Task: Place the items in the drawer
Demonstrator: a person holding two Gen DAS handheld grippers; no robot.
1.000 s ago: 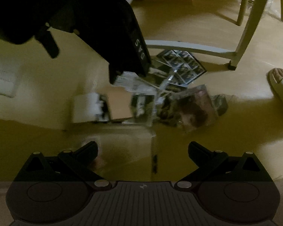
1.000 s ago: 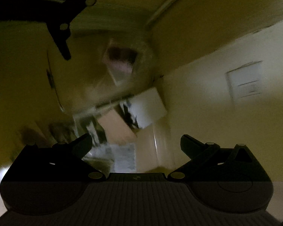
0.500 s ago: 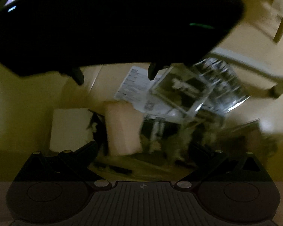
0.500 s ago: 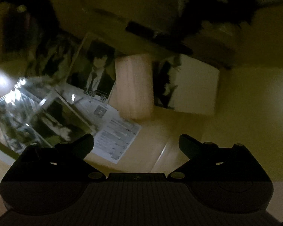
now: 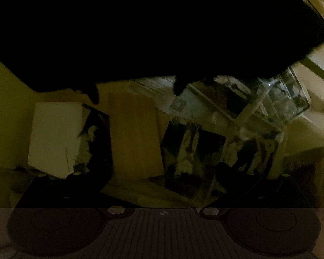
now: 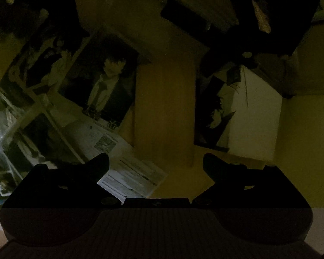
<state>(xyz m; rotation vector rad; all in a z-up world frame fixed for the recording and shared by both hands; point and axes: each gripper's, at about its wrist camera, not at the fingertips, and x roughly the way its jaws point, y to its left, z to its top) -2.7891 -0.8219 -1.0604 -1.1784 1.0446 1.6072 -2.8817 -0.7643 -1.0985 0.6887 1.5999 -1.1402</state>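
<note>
Right gripper point(image 6: 155, 164): jaws standing wide apart, gripping nothing, hovering over a spread of flat items in dim yellow light. Between its fingertips a plain tan card point(image 6: 164, 108) is lying lengthwise. Just left of the card, a portrait print point(image 6: 103, 82) of a dark-haired figure in suit and tie is overlapping the card's edge; below it a printed white sheet point(image 6: 129, 172) is running under the left finger. Right of the card, a white-backed print point(image 6: 248, 112) is lying at a tilt. Clear sleeves point(image 6: 2, 129) of small pictures are glinting at far left.

Left gripper point(image 5: 162, 172): jaws likewise parted and empty, facing the same items from the opposite side, with the white-backed print point(image 5: 54, 133), tan card point(image 5: 134, 133) and portrait print point(image 5: 192, 151) in a row. The right gripper's dark body point(image 5: 151, 26) is filling the upper view. Whether the surface is a drawer's bottom, I cannot tell.
</note>
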